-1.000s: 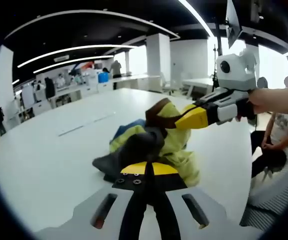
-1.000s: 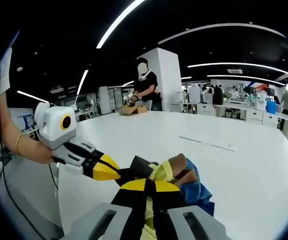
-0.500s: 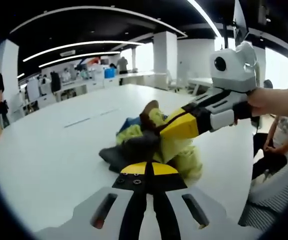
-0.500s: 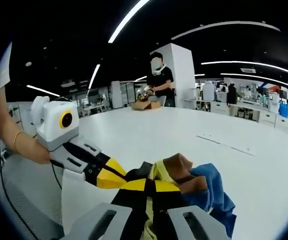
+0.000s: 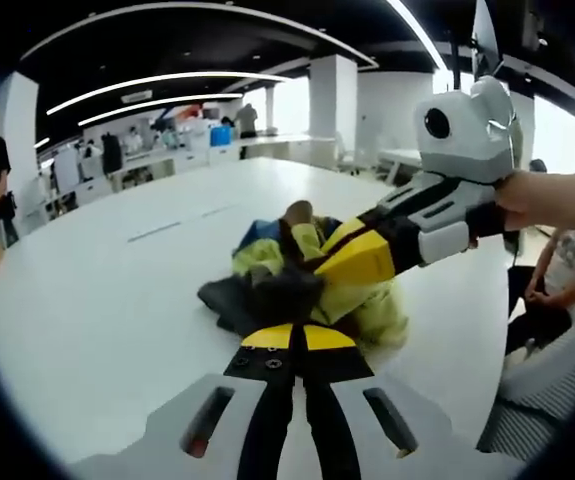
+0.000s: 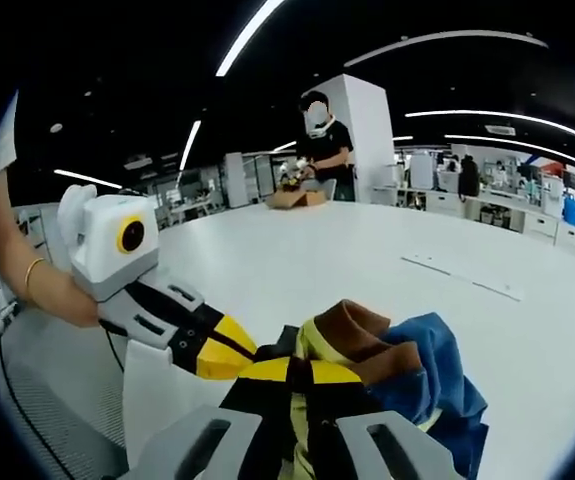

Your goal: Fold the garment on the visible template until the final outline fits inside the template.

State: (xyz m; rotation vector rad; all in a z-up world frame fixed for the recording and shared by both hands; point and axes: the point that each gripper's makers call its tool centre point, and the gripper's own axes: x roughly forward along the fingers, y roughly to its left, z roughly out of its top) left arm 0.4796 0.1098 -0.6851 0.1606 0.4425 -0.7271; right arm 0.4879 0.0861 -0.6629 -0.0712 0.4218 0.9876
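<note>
Both grippers (image 5: 289,335) (image 6: 302,370) pinch the bunched garment (image 5: 357,300) on a white table (image 5: 97,300) in an office.

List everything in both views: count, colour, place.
garment: 1, yellow-green, blue, brown and dark grey, bunched on the table, held by both grippers
table: 1, white, under the garment
cardboard box: 1, brown, far table edge, by a standing person
seated person: 1, right edge of left gripper view
left gripper: 1, white, black, yellow-tipped, shut on garment
right gripper: 1, same colours, shut on garment
hand: 1, holding right gripper
</note>
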